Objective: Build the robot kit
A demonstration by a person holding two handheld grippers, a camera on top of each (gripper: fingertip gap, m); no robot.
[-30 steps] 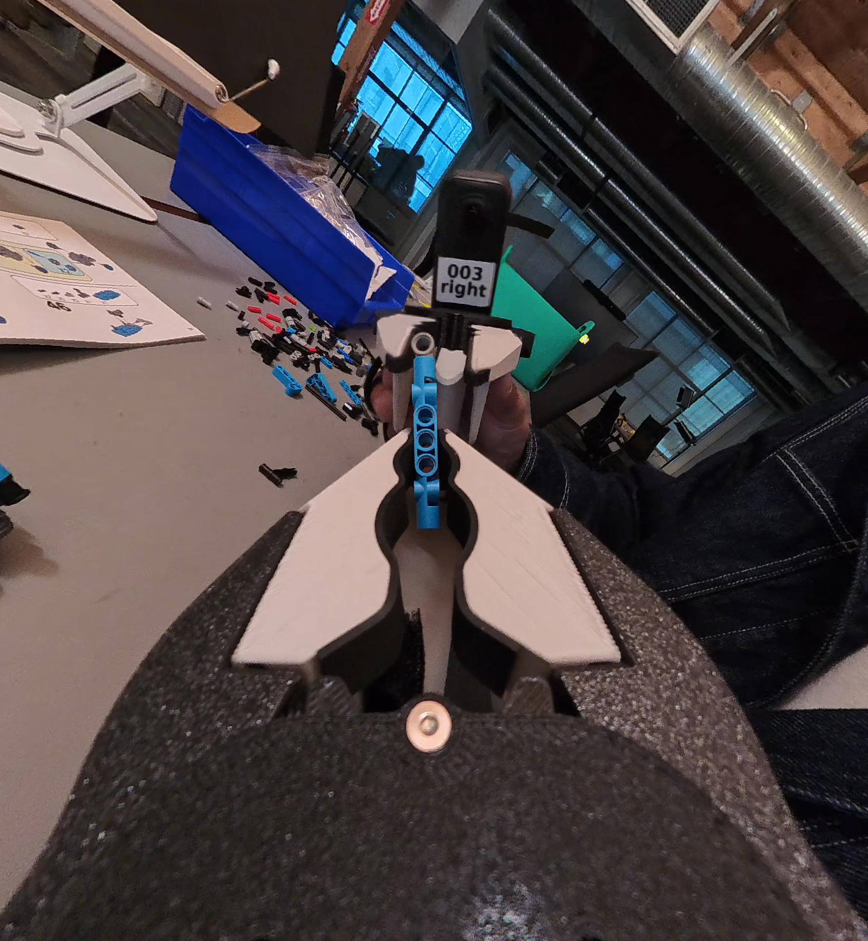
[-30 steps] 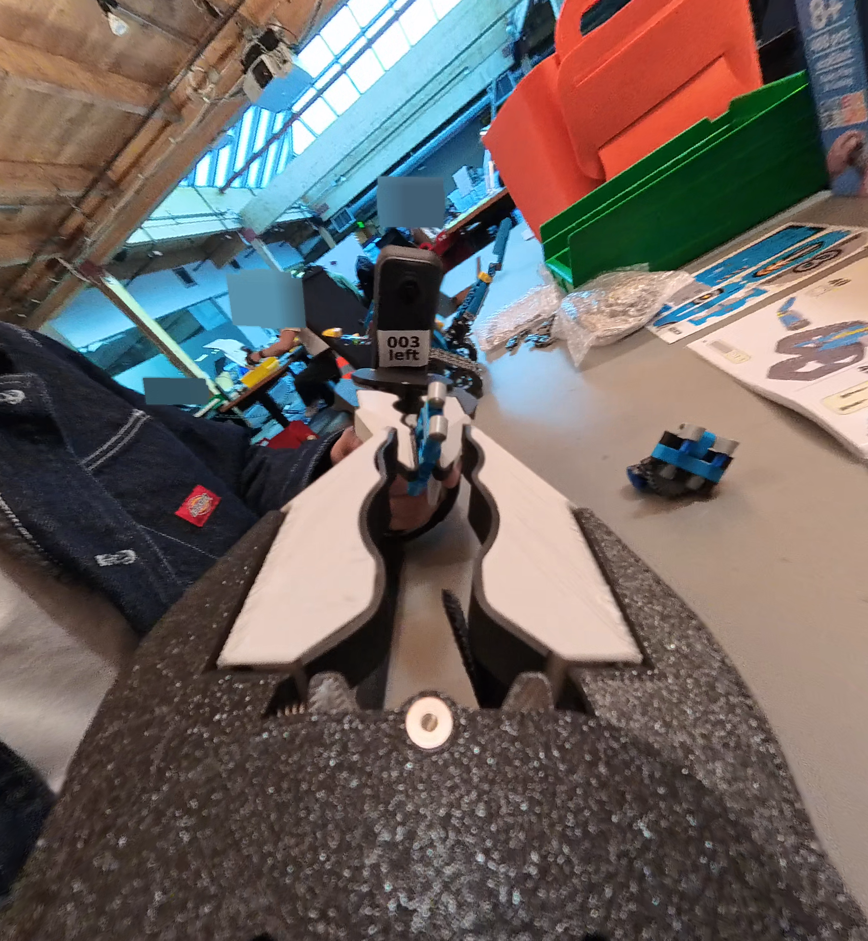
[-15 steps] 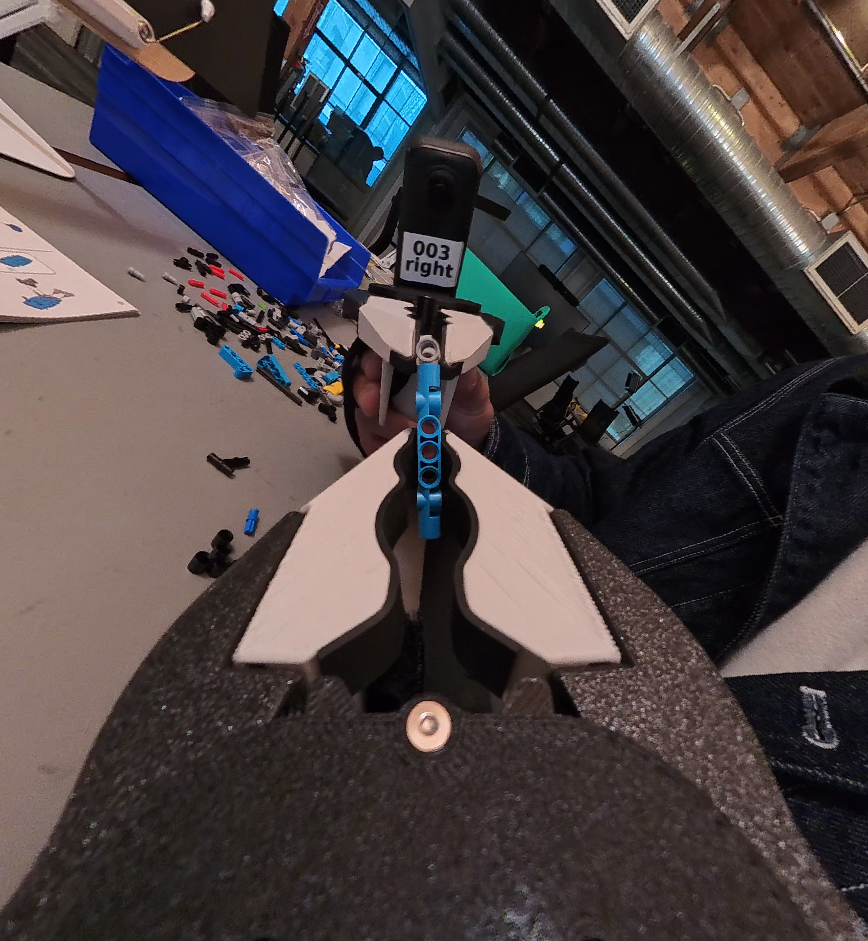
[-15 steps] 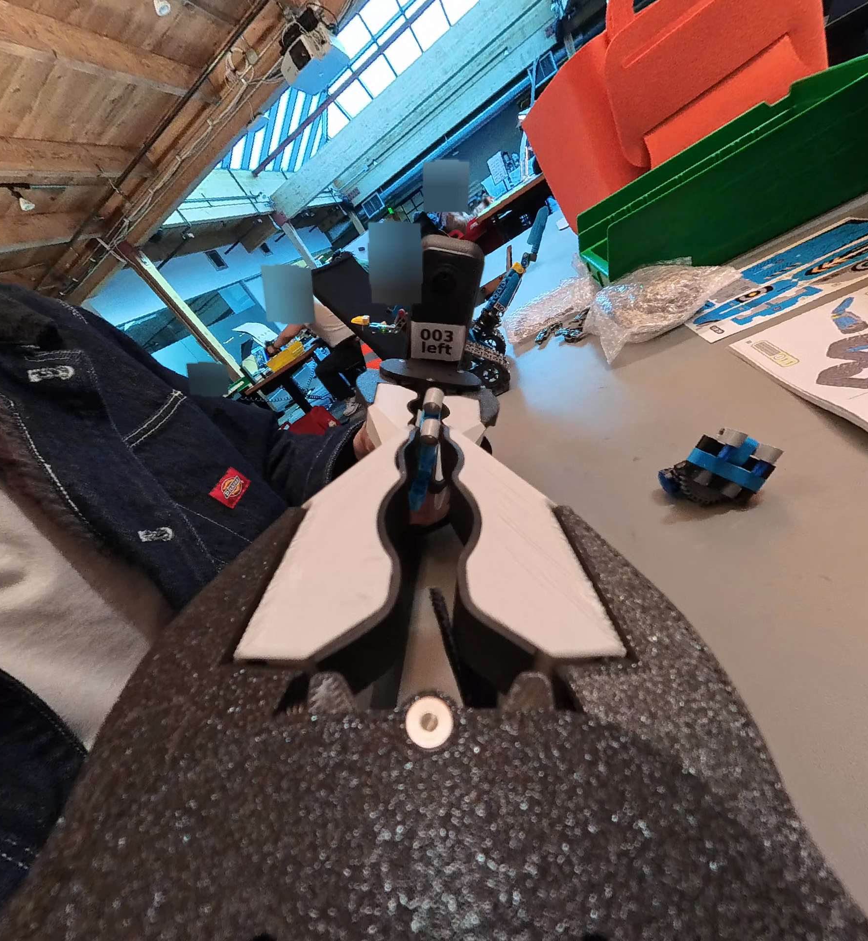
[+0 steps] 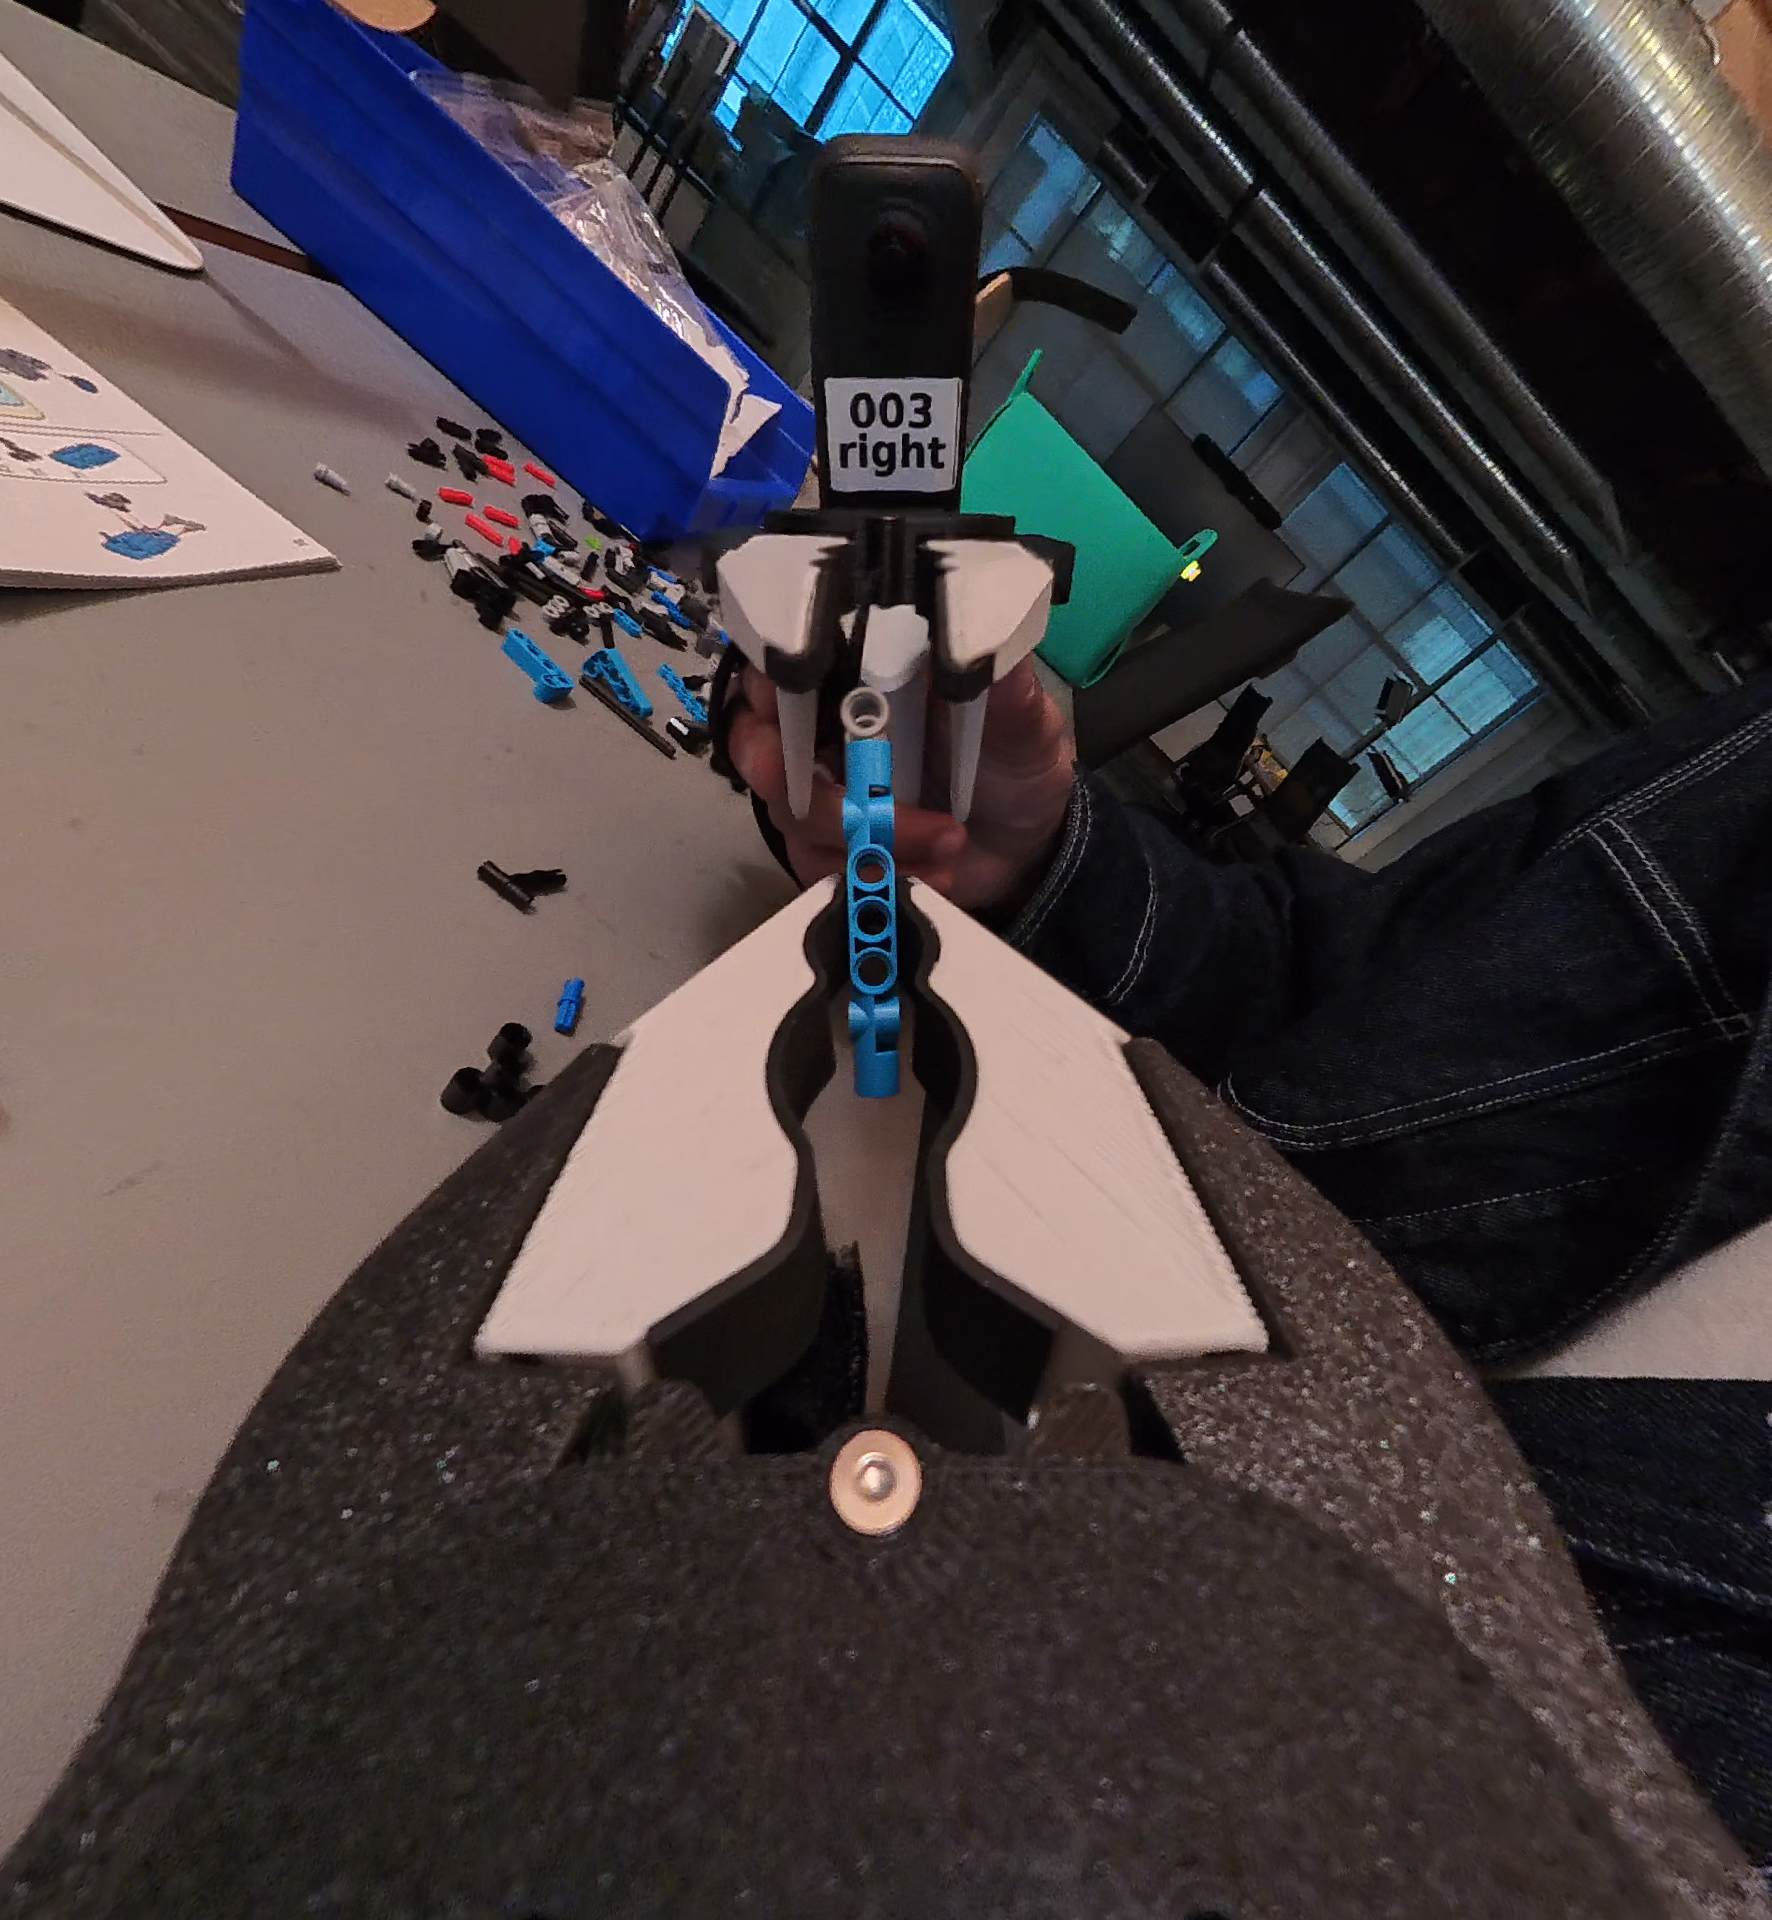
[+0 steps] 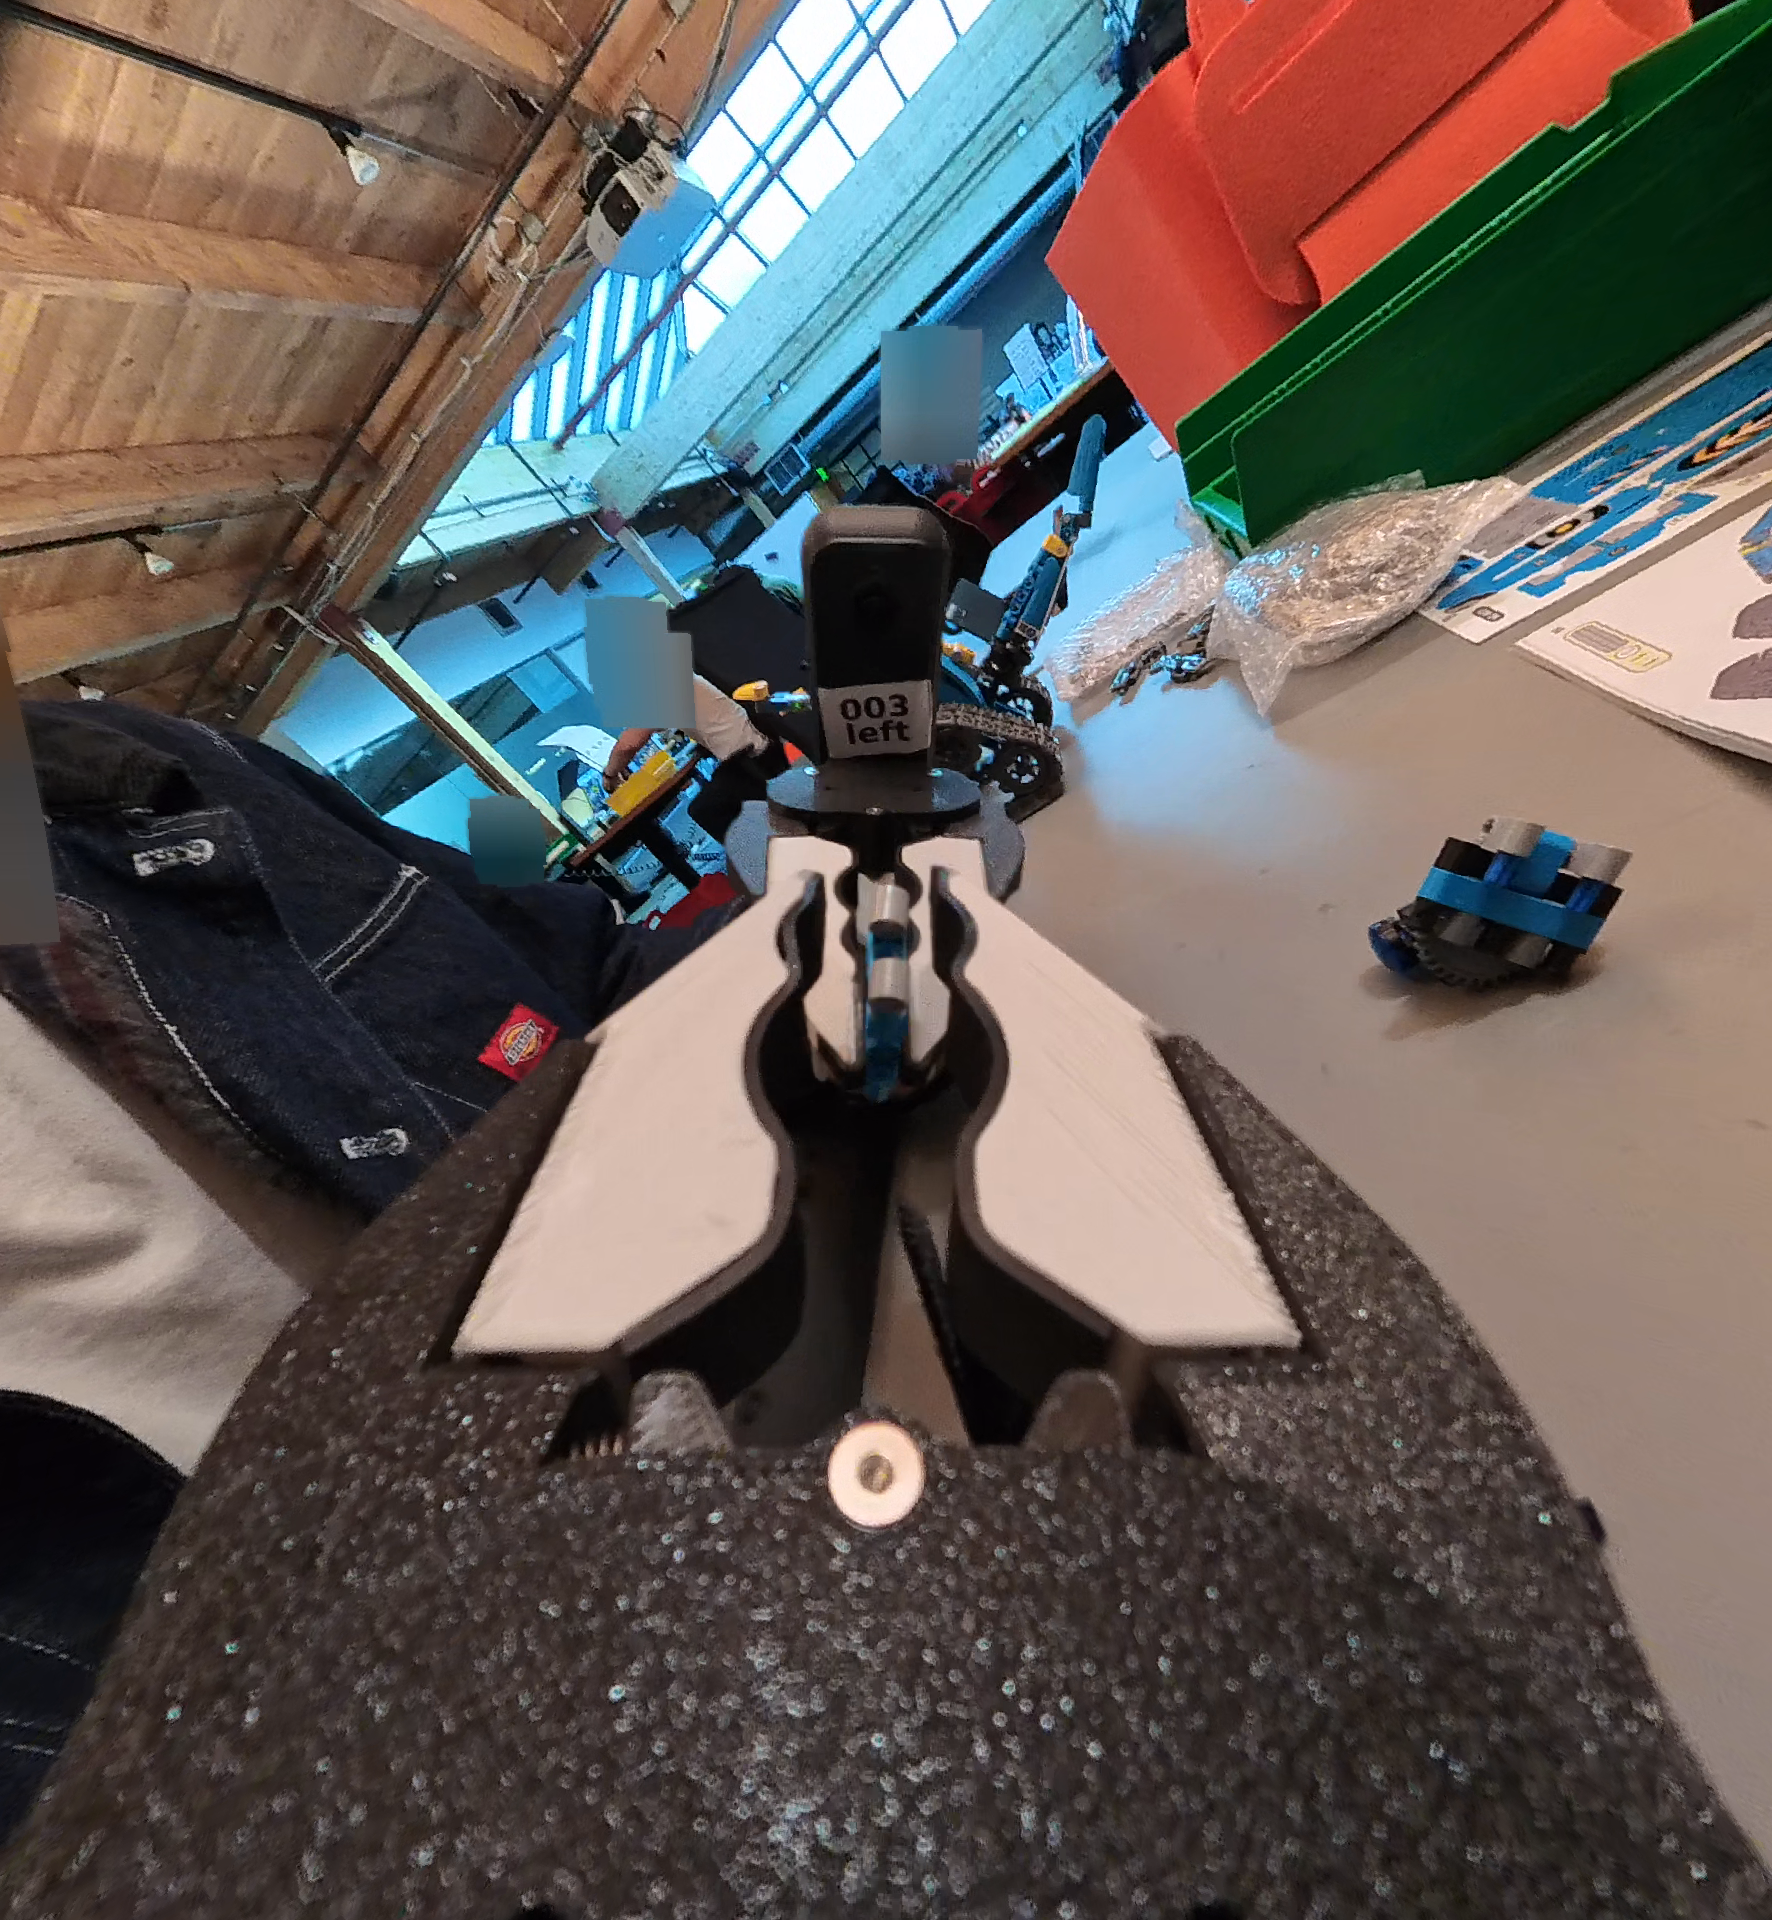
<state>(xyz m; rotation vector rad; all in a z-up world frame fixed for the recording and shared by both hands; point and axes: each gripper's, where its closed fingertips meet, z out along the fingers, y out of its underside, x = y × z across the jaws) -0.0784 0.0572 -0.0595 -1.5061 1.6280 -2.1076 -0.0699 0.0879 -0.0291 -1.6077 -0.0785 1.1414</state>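
Observation:
My left gripper [image 5: 871, 894] is shut on a blue beam with holes [image 5: 871, 935] and holds it upright in the air above the grey table [image 5: 238, 935]. A short grey tube [image 5: 864, 715] sits on the beam's far end. My right gripper [image 6: 874, 899] faces the left one head-on, and its jaws stand open on either side of the grey tube [image 6: 887, 966] without gripping it. The blue beam [image 6: 880, 1039] and the left gripper's tips [image 6: 880, 1049] show between the right fingers. In the left wrist view the right gripper [image 5: 882, 800] is held by a hand.
A blue bin [image 5: 508, 260], a pile of loose small pieces [image 5: 570, 582], an instruction booklet [image 5: 82, 468] and stray black pieces [image 5: 492, 1075] lie on the table. A small blue-black assembly [image 6: 1505, 914], plastic bags [image 6: 1329, 592], a green tray [image 6: 1484, 343] and an orange box [image 6: 1329, 156] stand opposite. A denim sleeve [image 5: 1381, 987] is close. My hands' fingertips stand some 4 cm from each other.
The two grippers have drawn closer, so the beam's grey end now sits deeper between the right fingers. The right jaws have narrowed a little. The left stays shut on the beam.

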